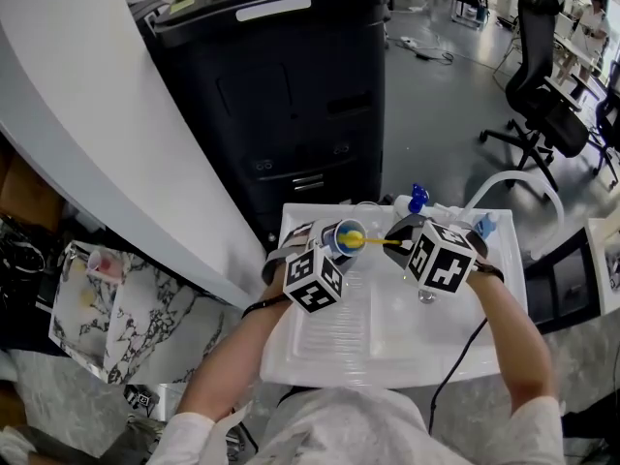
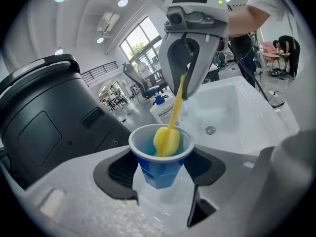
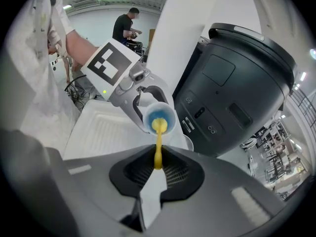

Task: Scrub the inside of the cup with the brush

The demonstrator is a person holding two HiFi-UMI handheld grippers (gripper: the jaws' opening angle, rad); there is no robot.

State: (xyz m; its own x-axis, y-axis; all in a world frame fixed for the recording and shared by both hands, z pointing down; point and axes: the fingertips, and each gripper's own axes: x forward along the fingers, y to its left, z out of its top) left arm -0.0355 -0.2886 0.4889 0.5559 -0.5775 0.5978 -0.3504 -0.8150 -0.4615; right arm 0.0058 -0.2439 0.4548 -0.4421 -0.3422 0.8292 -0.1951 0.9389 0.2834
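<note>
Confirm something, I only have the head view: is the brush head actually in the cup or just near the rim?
Observer: In it. The left gripper view shows the yellow sponge head sitting in the mouth of the blue cup, mostly below the rim.
Operator: Left grip?
Observer: The left gripper is closed on the cup's lower body, and the rim stands clear above the jaws.
Operator: Right side?
Observer: In the right gripper view, the right gripper clamps the end of the yellow handle, which runs straight out to the cup.
</note>
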